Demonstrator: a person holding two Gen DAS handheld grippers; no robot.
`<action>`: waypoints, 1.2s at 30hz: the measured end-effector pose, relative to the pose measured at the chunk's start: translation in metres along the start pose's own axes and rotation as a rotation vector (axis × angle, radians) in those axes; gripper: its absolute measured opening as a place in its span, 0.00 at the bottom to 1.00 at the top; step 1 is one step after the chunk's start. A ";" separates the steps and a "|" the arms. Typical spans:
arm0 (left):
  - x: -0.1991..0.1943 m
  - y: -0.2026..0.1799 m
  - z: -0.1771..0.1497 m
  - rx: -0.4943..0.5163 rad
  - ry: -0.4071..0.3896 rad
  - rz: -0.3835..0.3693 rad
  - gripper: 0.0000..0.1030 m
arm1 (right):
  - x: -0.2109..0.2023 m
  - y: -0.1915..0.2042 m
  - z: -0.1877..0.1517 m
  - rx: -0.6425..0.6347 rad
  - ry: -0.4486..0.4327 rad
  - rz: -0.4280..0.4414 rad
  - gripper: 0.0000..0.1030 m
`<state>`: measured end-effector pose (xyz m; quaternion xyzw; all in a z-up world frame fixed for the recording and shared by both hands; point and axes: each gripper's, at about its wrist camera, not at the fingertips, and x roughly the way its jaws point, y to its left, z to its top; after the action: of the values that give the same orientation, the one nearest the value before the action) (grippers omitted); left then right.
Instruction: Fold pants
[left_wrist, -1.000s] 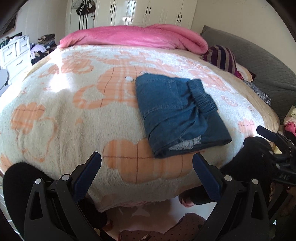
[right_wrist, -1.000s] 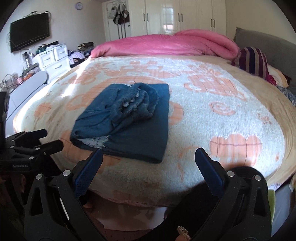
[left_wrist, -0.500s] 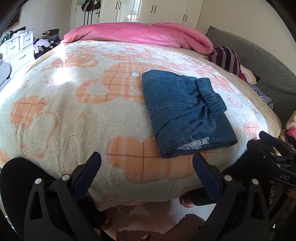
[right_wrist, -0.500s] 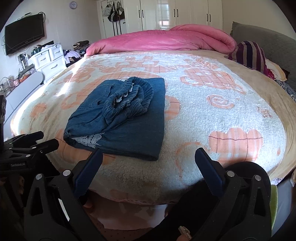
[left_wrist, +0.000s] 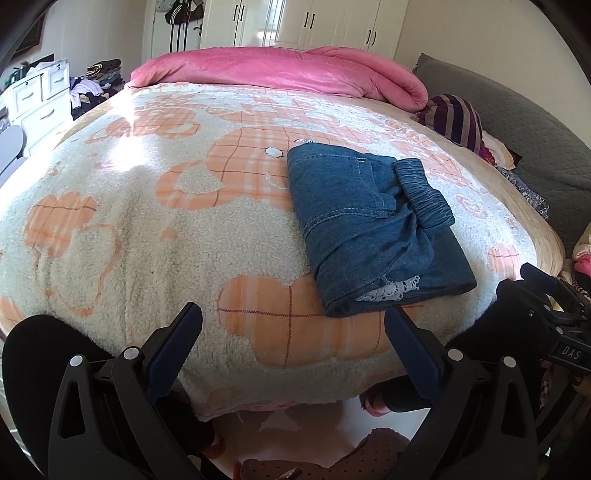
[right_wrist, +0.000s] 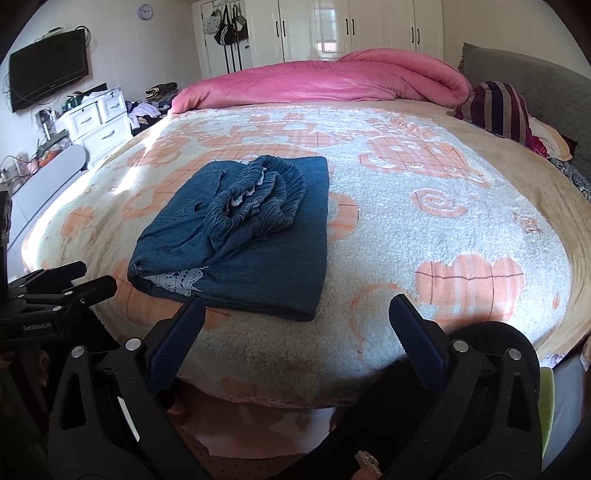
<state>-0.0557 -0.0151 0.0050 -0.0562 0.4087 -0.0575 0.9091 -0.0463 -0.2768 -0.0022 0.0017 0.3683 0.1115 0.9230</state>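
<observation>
Blue denim pants (left_wrist: 369, 225) lie folded in a compact rectangle on the bed's fleece blanket (left_wrist: 147, 221), elastic waistband bunched on top and white lace trim at the near edge. They also show in the right wrist view (right_wrist: 243, 229). My left gripper (left_wrist: 291, 332) is open and empty, held off the bed's near edge, left of the pants. My right gripper (right_wrist: 295, 325) is open and empty, just in front of the pants' near edge. Each gripper shows at the side of the other's view.
A pink duvet (left_wrist: 280, 70) lies rolled at the far end of the bed. A striped cushion (left_wrist: 454, 118) and grey headboard (left_wrist: 517, 122) are at right. White drawers (right_wrist: 96, 122), a wall TV (right_wrist: 48, 81) and wardrobes (right_wrist: 351, 26) stand beyond.
Both grippers have risen and tilted a little, so the bed and pants sit lower and nearer in both views. The pants have not moved. Both grippers stay open.
</observation>
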 end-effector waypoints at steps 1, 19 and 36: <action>0.000 0.000 0.000 -0.001 -0.001 0.001 0.96 | 0.000 0.000 0.000 0.000 0.000 0.000 0.91; -0.004 -0.004 0.002 0.012 -0.018 0.011 0.96 | 0.000 0.001 -0.001 -0.002 0.002 -0.001 0.91; -0.006 -0.009 0.002 0.037 -0.030 0.026 0.96 | 0.000 0.000 -0.001 -0.002 0.002 -0.003 0.91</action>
<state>-0.0587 -0.0226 0.0120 -0.0351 0.3946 -0.0524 0.9167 -0.0469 -0.2769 -0.0028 -0.0001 0.3693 0.1104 0.9227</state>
